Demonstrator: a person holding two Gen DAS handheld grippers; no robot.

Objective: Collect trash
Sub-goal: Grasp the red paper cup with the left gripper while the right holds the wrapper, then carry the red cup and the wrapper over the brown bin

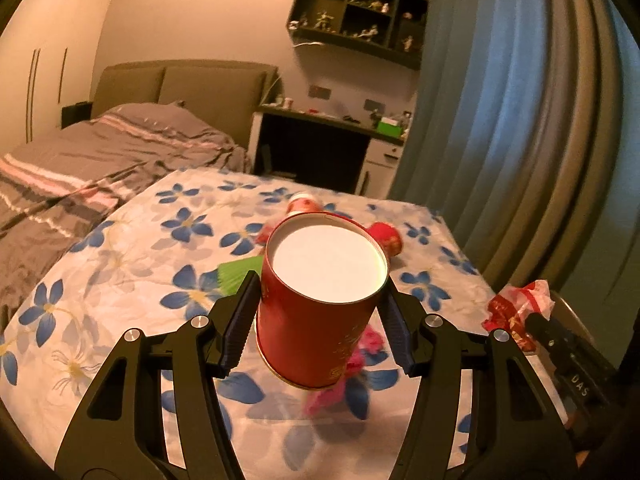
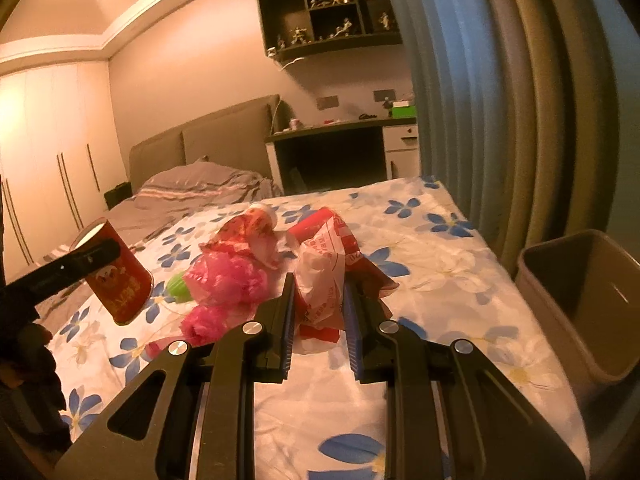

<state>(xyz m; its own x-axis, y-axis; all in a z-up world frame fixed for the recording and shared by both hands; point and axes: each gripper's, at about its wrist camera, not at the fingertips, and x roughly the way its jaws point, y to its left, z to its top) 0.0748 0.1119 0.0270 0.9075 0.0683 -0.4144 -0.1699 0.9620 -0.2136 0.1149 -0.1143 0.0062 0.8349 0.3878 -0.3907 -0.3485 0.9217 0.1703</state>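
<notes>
Above the blue-flowered white bedspread (image 1: 132, 264), your left hand-held gripper (image 1: 320, 312) clamps a red cylindrical can with a white end (image 1: 320, 304), lifted clear of the cover. Your right hand-held gripper (image 2: 320, 312) pinches a crumpled red-and-white plastic wrapper (image 2: 324, 276). Crumpled pink plastic bags (image 2: 228, 280) lie just left of it on the bedspread. At the far right, beside the bed, stands a grey plastic bin (image 2: 576, 292).

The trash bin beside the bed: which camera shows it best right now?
The right wrist view: the trash bin stands at the bed's right edge, its open mouth and inner wall visible. The left wrist view shows at most a sliver of it behind the crumpled wrapper.
</notes>
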